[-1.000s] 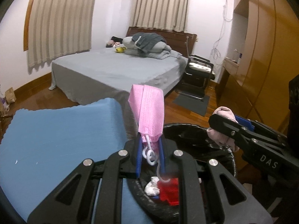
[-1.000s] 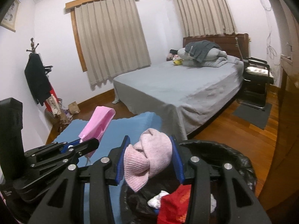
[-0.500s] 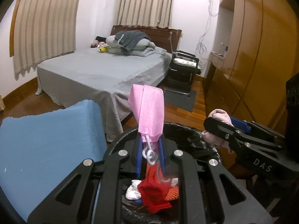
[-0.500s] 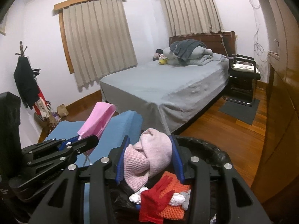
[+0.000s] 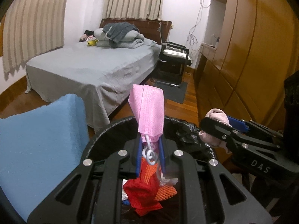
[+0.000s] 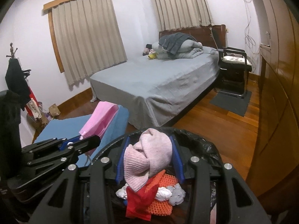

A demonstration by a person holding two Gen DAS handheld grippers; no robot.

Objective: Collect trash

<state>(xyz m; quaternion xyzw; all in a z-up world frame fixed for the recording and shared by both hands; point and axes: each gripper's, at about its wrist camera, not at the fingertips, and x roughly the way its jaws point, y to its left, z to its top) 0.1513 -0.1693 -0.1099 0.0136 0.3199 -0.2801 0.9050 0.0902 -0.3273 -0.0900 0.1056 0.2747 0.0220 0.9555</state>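
White walls, two windows behind beige pleated curtains. Grey-sheeted bed against a dark wooden headboard, bedding piled at its head. Polished wood floor, grey mat, black chair. Wooden wardrobe along the right.

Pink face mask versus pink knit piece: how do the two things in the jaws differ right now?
The pink face mask is thin, flat and pleated, standing upright; the pink knit piece is thick, ribbed and bunched into a lump. The mask is brighter pink, the knit paler. The left gripper pinches the mask with jaws nearly together; the right gripper holds the knit with jaws wider. Both hang over the black-lined trash bin.
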